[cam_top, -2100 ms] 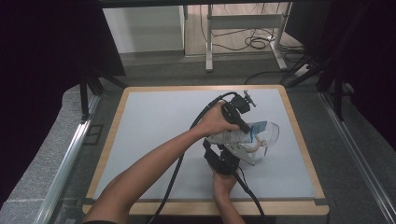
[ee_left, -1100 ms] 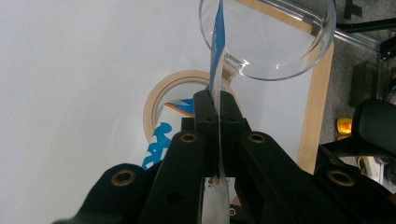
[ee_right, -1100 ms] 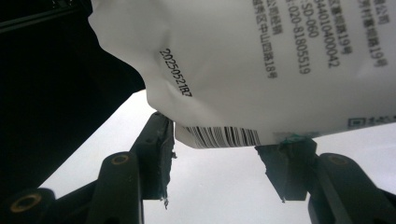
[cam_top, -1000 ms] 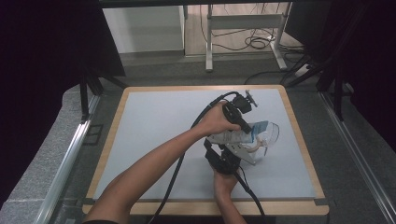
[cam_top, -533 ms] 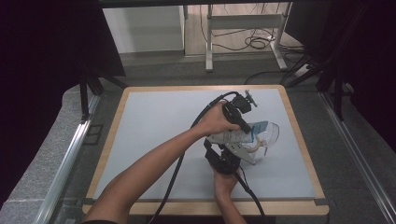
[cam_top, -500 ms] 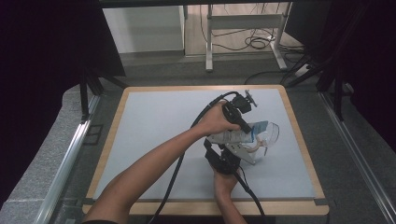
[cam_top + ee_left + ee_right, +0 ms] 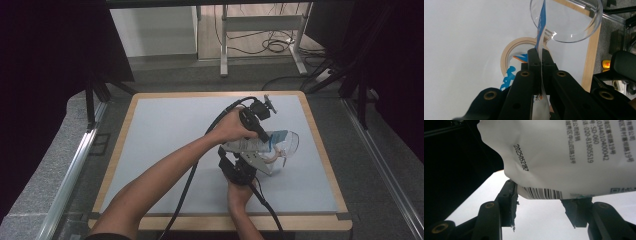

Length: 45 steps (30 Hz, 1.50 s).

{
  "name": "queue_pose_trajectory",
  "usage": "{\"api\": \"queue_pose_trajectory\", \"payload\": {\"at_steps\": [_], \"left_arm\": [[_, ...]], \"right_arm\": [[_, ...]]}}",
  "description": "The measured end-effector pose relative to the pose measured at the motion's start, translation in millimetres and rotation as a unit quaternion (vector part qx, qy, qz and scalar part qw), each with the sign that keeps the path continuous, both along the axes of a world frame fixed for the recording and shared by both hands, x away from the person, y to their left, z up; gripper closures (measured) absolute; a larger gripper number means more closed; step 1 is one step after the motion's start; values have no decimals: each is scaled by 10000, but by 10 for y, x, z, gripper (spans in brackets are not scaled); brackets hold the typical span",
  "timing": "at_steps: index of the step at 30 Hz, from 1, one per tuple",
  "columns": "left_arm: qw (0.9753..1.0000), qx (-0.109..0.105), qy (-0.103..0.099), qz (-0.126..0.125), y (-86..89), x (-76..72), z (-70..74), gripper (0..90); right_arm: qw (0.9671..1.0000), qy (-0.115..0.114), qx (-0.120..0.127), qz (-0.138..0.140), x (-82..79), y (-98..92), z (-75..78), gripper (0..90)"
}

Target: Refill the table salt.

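grey table (image 7: 165,130): left gripper (image 7: 539,53) pinches packet (image 7: 541,37) (tape roll (image 7: 506,53) beneath).

packet (image 7: 564,157): top and right cut off | tape roll (image 7: 510,53): half behind fingers (image 7: 532,60)

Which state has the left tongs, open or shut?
Shut: in the left gripper view the left tongs have both black jaws pressed together on the thin edge of the plastic packet.
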<state>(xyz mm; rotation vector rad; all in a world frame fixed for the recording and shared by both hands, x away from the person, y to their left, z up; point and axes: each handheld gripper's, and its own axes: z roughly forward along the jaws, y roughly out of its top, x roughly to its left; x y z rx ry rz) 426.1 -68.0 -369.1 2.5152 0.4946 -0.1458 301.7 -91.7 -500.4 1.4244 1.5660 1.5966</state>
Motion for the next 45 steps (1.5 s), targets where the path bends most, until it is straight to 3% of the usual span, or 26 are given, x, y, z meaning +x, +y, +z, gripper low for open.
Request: {"api": "queue_pose_trajectory", "payload": {"at_steps": [45], "left_arm": [[10000,-12,29,-17,-31,-5,-15,900]], "right_arm": [[10000,-9,-19,-9,30,-16,32,494]]}}
